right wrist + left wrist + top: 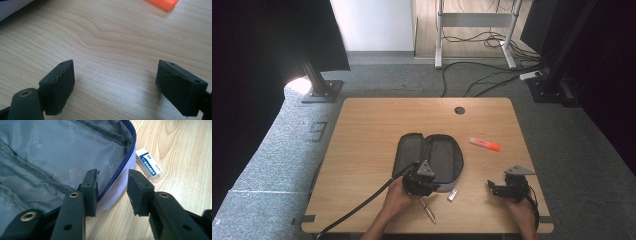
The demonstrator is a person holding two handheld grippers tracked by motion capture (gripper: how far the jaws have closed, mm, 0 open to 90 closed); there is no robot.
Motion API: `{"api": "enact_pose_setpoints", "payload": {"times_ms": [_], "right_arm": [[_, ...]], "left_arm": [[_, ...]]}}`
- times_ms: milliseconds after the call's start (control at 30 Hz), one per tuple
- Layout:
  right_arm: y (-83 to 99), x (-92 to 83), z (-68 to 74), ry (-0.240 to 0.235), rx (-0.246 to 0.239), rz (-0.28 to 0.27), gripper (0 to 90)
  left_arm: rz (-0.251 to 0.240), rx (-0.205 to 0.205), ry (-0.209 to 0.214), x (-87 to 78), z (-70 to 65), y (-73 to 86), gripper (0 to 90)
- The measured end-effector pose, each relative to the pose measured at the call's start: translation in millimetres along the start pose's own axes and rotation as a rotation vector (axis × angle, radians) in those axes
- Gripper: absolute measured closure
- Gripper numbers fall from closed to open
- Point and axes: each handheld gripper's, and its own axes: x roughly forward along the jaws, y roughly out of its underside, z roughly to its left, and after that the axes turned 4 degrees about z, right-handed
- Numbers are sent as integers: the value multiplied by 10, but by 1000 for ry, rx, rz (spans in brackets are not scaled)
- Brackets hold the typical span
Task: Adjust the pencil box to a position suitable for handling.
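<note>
An open grey pencil case (429, 155) lies unzipped in the middle of the wooden table (377, 125). My left gripper (428, 184) is at the case's near rim. In the left gripper view its jaws stand slightly apart astride the blue zipper edge of the pencil case (50, 152); the left gripper (112, 173) has one jaw over the grey lining and the other over the wood, not pressing the rim. My right gripper (493, 188) rests near the table's front right; the right gripper (115, 67) stands wide open over bare wood.
A white eraser (149, 163) lies just beyond the case's rim, the eraser (453, 195) sitting between the two hands. A pen (427, 210) lies near the front edge. An orange highlighter (484, 144) lies right of the case, its end (163, 3) ahead of the right jaws.
</note>
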Motion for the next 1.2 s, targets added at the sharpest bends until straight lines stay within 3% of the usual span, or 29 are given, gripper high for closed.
{"api": "enact_pose_setpoints", "payload": {"times_ms": [200,300,633,933,1200], "right_arm": [[0,0,0,0,0,0,152],[0,0,1,0,1,0,152],[0,0,0,0,0,0,152],[0,0,0,0,1,1,152],[-2,3,7,-8,-7,7,130]], "left_arm": [[-38,-14,-22,-144,0,22,458],[-51,-24,-58,-236,31,52,392],[-99,-106,-95,-523,147,231,215],[-126,-161,-141,-761,216,541,139],[-116,-221,-201,-821,328,877,66]]}}
